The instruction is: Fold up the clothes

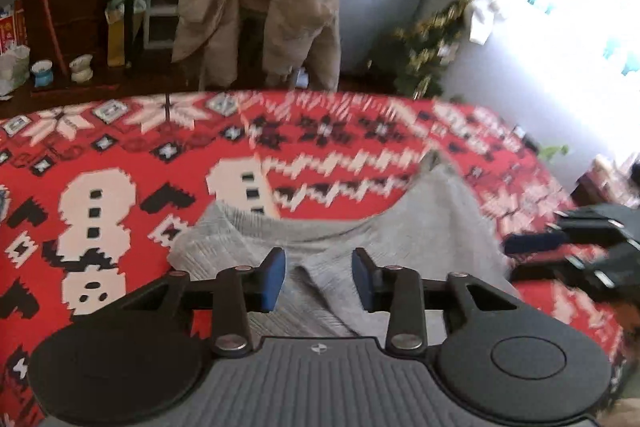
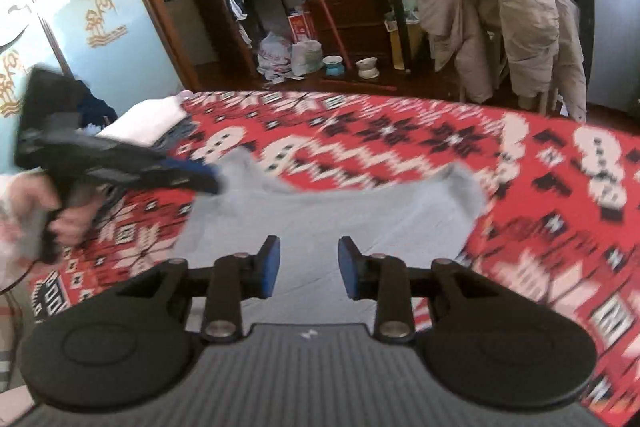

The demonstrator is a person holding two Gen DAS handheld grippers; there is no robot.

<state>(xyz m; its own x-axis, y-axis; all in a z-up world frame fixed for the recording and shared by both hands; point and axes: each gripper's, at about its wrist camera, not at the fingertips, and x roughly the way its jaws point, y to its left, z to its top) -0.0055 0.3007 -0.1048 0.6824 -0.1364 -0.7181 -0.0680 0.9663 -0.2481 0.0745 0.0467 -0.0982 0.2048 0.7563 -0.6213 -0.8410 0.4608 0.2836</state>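
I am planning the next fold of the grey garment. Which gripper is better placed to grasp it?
Probably the left gripper: its open jaws sit over a raised fold of the grey sweater. The right gripper is open above flat fabric.

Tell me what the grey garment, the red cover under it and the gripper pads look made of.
Grey garment: looks like a soft matte knit; fine ribbing shows near the neckline.
Red cover: probably a woven or printed fabric, matte, with a blocky stepped pattern; blur leaves the weave unclear.
Pads: blue, smooth and dull, likely rubber or soft plastic, on black, apparently plastic, fingers.
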